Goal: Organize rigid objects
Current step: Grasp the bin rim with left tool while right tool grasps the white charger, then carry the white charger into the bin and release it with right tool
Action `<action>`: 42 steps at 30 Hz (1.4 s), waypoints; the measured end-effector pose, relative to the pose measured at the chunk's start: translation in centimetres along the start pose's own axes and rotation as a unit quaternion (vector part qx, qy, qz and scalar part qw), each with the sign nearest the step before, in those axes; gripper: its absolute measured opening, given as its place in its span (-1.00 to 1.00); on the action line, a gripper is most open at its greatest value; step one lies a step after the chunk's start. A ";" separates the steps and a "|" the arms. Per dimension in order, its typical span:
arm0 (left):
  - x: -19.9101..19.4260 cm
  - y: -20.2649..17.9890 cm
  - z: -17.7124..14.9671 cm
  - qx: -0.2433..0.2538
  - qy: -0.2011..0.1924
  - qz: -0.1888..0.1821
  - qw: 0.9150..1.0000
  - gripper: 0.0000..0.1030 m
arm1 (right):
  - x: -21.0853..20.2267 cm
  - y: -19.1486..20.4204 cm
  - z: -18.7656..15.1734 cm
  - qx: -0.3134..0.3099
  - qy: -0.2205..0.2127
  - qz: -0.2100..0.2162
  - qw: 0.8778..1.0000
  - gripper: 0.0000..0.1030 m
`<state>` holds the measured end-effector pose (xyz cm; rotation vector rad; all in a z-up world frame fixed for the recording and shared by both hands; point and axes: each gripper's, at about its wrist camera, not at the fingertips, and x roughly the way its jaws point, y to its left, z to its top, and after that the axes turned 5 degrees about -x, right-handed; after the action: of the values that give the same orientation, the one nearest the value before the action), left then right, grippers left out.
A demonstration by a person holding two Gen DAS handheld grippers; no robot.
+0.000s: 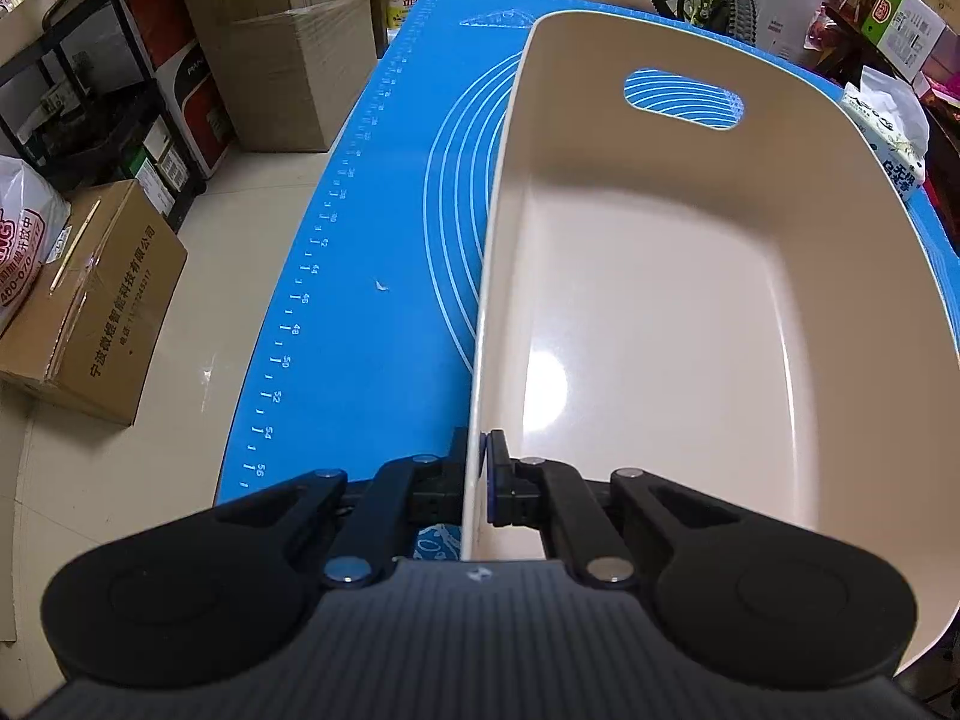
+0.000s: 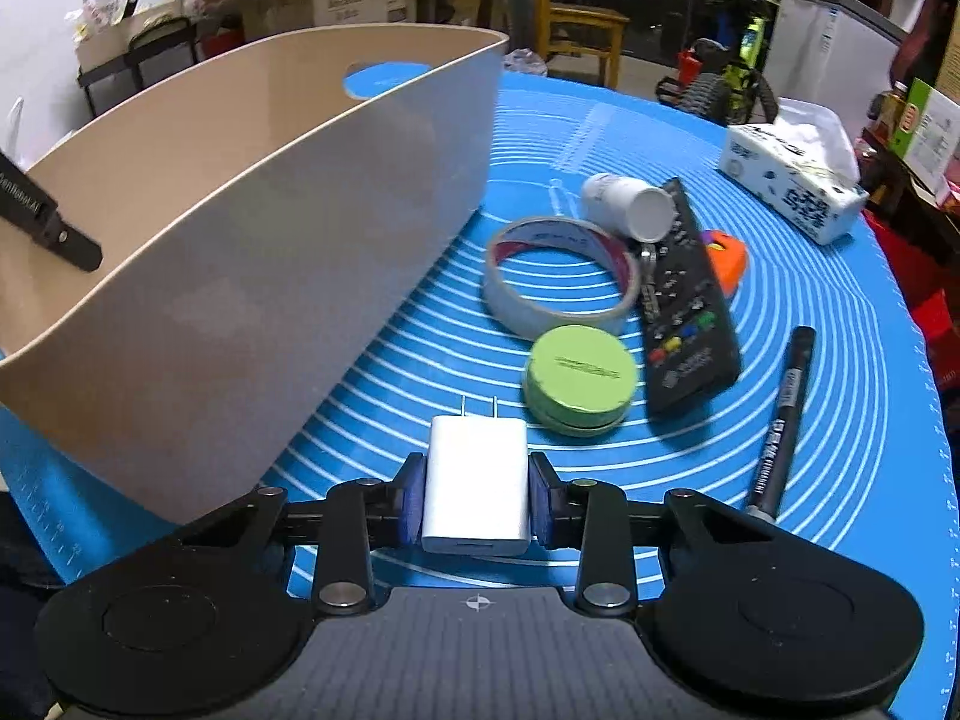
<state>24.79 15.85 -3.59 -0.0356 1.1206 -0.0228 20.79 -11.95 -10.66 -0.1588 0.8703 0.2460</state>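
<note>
**Op A:** On my left camera, the left gripper (image 1: 480, 483) is clenched on the near rim of the beige bin (image 1: 660, 324), one pad outside the wall and one inside. The bin sits on the blue mat (image 1: 372, 228), empty as far as I can see, with an oval handle cut-out in its far wall.

**Op B:** From the right camera, I see the bin (image 2: 240, 276) at the left of the mat (image 2: 840, 420), and a black finger of the left gripper (image 2: 54, 234) poking over its rim. My right gripper (image 2: 477, 495) has the white charger (image 2: 477, 480) between its blue pads, and both pads press on the sides. So it grasps the charger, prongs pointing away from me.

**Op A:** Is the charger still on the mat?

**Op B:** I cannot tell if it rests there or is slightly lifted. It sits just beside the bin's outer wall. Beyond it lie a green round tin (image 2: 579, 381), a roll of tape (image 2: 561, 276), a white bottle (image 2: 630, 204) on its side, a black remote (image 2: 684, 312) and a black marker (image 2: 783, 420). An orange item (image 2: 729, 255) peeks out behind the remote. A tissue pack (image 2: 792, 180) sits at the far right edge.

**Op A:** I see that tissue pack (image 1: 888, 138) too, beyond the bin.
</note>
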 end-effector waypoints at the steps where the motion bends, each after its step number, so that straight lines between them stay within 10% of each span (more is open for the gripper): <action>1: 0.0 0.0 0.0 0.000 0.000 0.000 1.000 -0.89 | -0.1 -0.1 0.0 0.002 -0.003 -0.002 1.000 -0.18; 22: 0.1 0.2 -0.1 -0.007 0.004 -0.002 1.000 -0.90 | -6.9 -0.1 10.6 -0.016 -0.141 0.003 0.990 -0.18; 42: 0.1 0.3 -0.1 -0.011 0.007 -0.007 1.000 -0.91 | 2.9 12.0 15.2 -0.193 0.039 0.054 0.979 -0.18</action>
<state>24.73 16.15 -3.75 -0.0626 1.1337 -0.0225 30.41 3.60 -3.72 -0.4851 0.9027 0.5138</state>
